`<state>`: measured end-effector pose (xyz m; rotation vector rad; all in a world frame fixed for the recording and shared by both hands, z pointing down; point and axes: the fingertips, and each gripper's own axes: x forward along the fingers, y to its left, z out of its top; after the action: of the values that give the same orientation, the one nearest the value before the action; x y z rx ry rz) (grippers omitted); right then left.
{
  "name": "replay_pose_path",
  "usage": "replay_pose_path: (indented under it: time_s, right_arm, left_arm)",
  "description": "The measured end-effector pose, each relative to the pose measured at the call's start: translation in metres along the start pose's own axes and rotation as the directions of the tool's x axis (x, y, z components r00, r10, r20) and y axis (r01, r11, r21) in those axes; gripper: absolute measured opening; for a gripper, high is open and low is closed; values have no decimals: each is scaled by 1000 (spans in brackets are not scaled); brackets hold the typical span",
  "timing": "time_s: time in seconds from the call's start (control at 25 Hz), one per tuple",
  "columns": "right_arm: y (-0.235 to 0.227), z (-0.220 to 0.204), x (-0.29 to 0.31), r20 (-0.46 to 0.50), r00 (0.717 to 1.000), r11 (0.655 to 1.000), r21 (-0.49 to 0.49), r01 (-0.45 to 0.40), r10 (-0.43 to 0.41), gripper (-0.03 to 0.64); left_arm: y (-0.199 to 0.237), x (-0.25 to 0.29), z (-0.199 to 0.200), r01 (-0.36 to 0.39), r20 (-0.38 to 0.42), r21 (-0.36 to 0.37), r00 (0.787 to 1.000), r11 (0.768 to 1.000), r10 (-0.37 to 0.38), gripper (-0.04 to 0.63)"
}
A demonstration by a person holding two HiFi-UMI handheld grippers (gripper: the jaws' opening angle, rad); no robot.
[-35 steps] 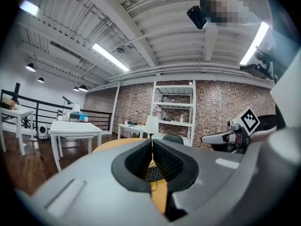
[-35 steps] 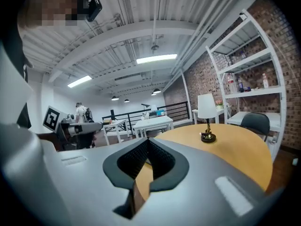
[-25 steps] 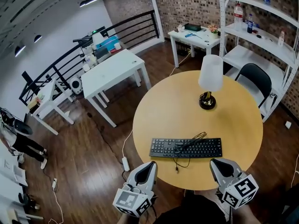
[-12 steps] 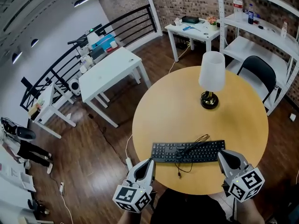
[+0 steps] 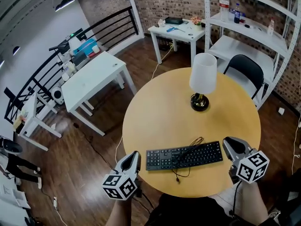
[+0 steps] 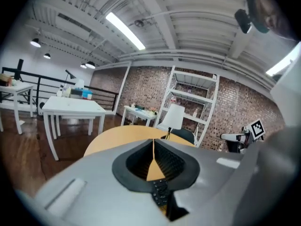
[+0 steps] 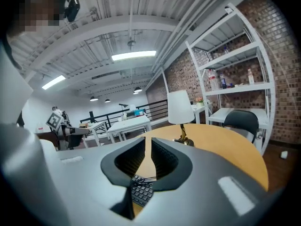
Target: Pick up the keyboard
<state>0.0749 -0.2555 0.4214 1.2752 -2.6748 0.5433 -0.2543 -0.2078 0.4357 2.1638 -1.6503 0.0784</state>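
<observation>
The keyboard (image 5: 184, 155) lies between the closed left gripper (image 5: 133, 154) and the empty, opening right gripper (image 5: 230, 142).

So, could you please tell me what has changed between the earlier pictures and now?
Both grippers have moved from the near side of the keyboard out to its ends: the left gripper is now off its left end and the right gripper off its right end. The left jaws are shut; the right jaws are opening, with nothing between them. Nothing was taken hold of. Keyboard and lamp stayed put on the round table.
</observation>
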Motion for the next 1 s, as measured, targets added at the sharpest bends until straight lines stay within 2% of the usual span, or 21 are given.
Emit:
replay_pose_path:
  time_s: [0.12, 0.2, 0.32, 0.44, 0.6, 0.72, 0.8, 1.0]
  right_arm:
    - [-19, -16, 11, -68, 997, 992, 120, -38, 46, 87]
    - [-33, -32, 20, -129, 989, 985, 166, -48, 70, 111]
    - [-57, -59, 30, -227, 972, 980, 197, -23, 68, 148]
    - [-78, -93, 35, -304, 950, 976, 218, -3, 71, 164]
    - [-101, -133, 48, -411, 907, 969, 248, 15, 91, 224]
    - [-117, -158, 56, -468, 879, 961, 273, 47, 90, 256]
    - [-124, -177, 62, -502, 860, 954, 291, 72, 88, 276]
    - [-136, -213, 75, -573, 813, 941, 321, 106, 104, 300]
  left_arm:
    - [34, 15, -40, -16, -133, -82, 991, 997, 5, 96]
    - [52, 22, -66, -23, -204, -111, 979, 994, 0, 111]
    - [67, 39, -99, -16, -293, -112, 956, 994, -17, 136]
    - [77, 58, -128, -31, -378, -110, 926, 993, -13, 144]
    - [92, 75, -159, -88, -492, -82, 870, 993, 37, 144]
    - [96, 90, -188, -67, -561, -115, 828, 991, -9, 151]
    - [104, 98, -207, -62, -594, -158, 803, 986, -44, 181]
    - [122, 104, -228, -84, -626, -229, 775, 970, -81, 283]
